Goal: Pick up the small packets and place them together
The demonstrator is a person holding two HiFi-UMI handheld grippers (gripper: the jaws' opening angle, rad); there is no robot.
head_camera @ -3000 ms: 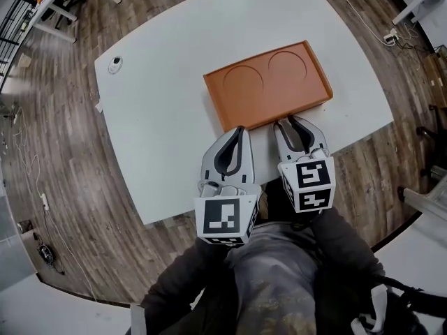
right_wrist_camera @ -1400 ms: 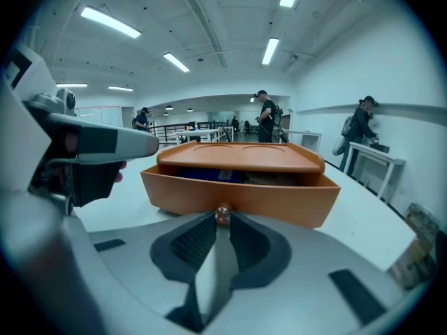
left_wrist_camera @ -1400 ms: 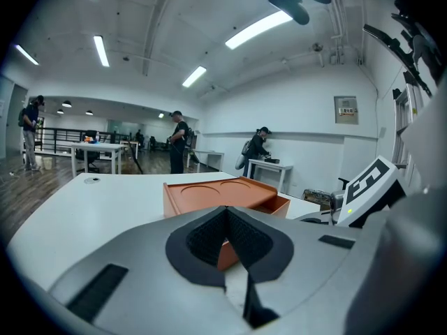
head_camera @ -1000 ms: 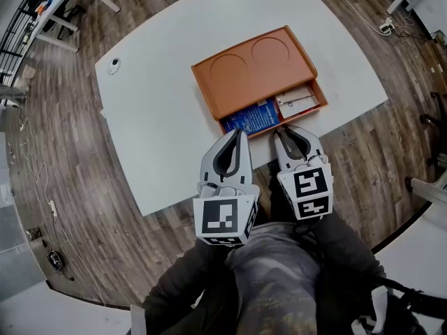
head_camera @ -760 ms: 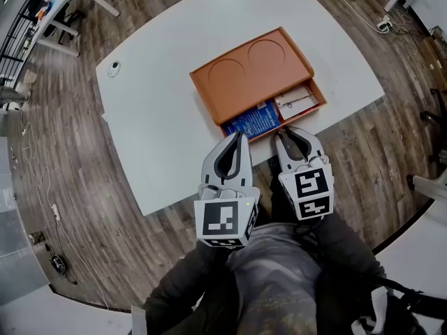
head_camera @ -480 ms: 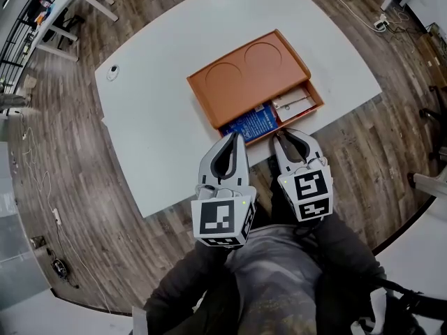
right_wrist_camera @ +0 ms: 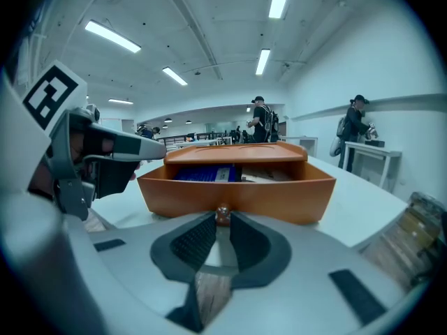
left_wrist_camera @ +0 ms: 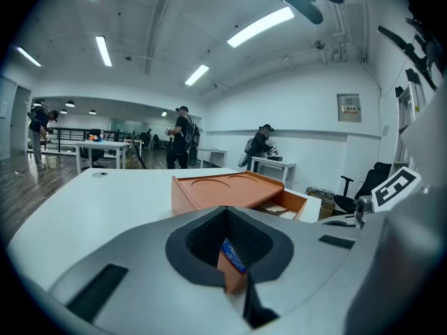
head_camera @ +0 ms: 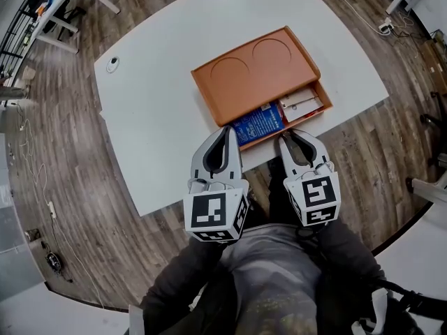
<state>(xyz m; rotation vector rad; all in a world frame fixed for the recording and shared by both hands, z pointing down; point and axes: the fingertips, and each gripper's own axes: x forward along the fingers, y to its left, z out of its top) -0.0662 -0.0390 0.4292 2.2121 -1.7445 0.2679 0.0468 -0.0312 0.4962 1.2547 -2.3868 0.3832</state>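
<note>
**benchrat:** Where's this at? To me the right gripper (right_wrist_camera: 223,219) has its jaws pinched narrow on the little brown knob (right_wrist_camera: 223,214) of the drawer (right_wrist_camera: 237,190). The drawer is out of the orange box (head_camera: 255,72) far enough to show the goods: a blue packet (head_camera: 257,123) in its left half and pale packets (head_camera: 302,103) in its right half. Nothing's been lifted yet.

**tinkerer_k:** Yep, same read. The left gripper (head_camera: 225,130) has its jaws closed tip to tip with nothing in them, and it sits just beside the drawer's left front corner.

My take is the drawer's open enough, so I'd stop pulling. Its front is already near the table's edge, and more pull could drag the whole box or bring the drawer right out.

I'd let go of the knob cleanly with no twist, then spread the jaws wide and come down on a packet from above. Blue one first, I'd say. It looks flat and fills most of its half, so go for an edge rather than the middle. If the box starts to slide, the closed left gripper could brace it.

**benchrat:** And the surface?

**tinkerer_k:** Plain white table (head_camera: 154,131), and it looks smooth, so I'd guess the box slides easily. The only other thing on it is a small round white object (head_camera: 112,63), well apart near the far corner. There's wood-plank floor (head_camera: 56,159) all round. The gripper views show a big open room with strip lights (left_wrist_camera: 262,25), more white tables and a few people (left_wrist_camera: 183,135) standing well behind.
</note>
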